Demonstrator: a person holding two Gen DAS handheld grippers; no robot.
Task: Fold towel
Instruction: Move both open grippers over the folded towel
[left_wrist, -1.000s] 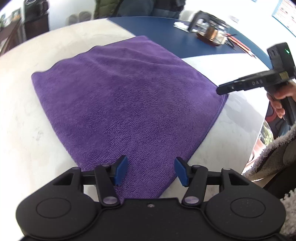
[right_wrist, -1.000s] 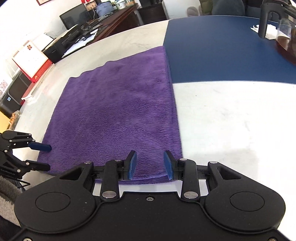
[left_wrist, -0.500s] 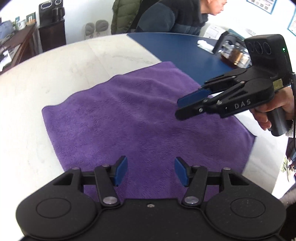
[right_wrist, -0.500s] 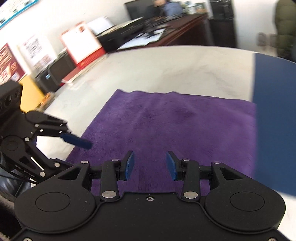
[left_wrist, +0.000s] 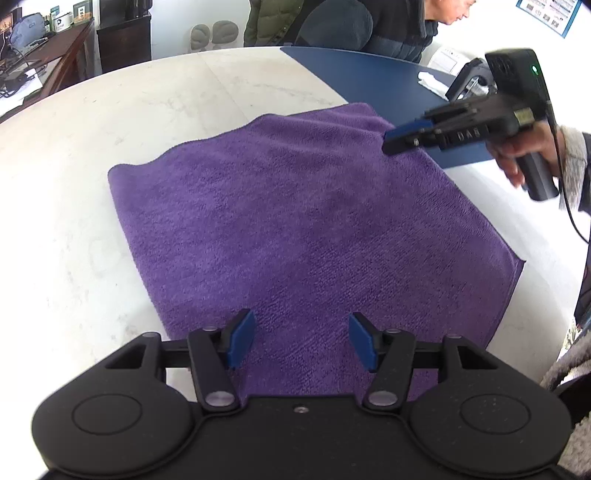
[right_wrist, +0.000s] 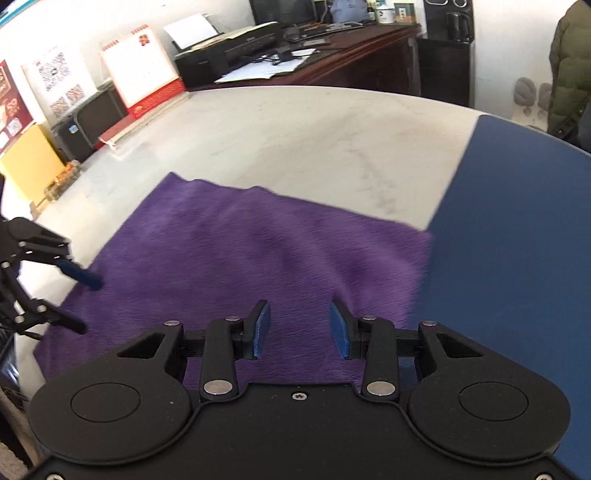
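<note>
A purple towel (left_wrist: 303, 221) lies flat on the pale round table (left_wrist: 74, 184), its far corner reaching the blue part. My left gripper (left_wrist: 301, 341) hovers over the towel's near edge, jaws open with nothing between them. In the right wrist view the same towel (right_wrist: 258, 258) spreads ahead, blurred by motion. My right gripper (right_wrist: 300, 328) is open above it and holds nothing. Seen from the left wrist, the right gripper (left_wrist: 397, 138) hangs over the towel's far right corner, held by a hand (left_wrist: 517, 162). The left gripper (right_wrist: 85, 299) shows at the left edge of the right wrist view.
The table's blue section (right_wrist: 517, 240) borders the towel on the right. A seated person (left_wrist: 399, 26) and a dark kettle-like item (left_wrist: 469, 81) are at the far side. A desk with a printer (right_wrist: 236, 55) and a calendar (right_wrist: 140, 74) stands beyond the table.
The right gripper swept along the towel's right side toward its far corner and rolled. The left gripper shifted a little along the near edge. Neither took hold of the towel.
</note>
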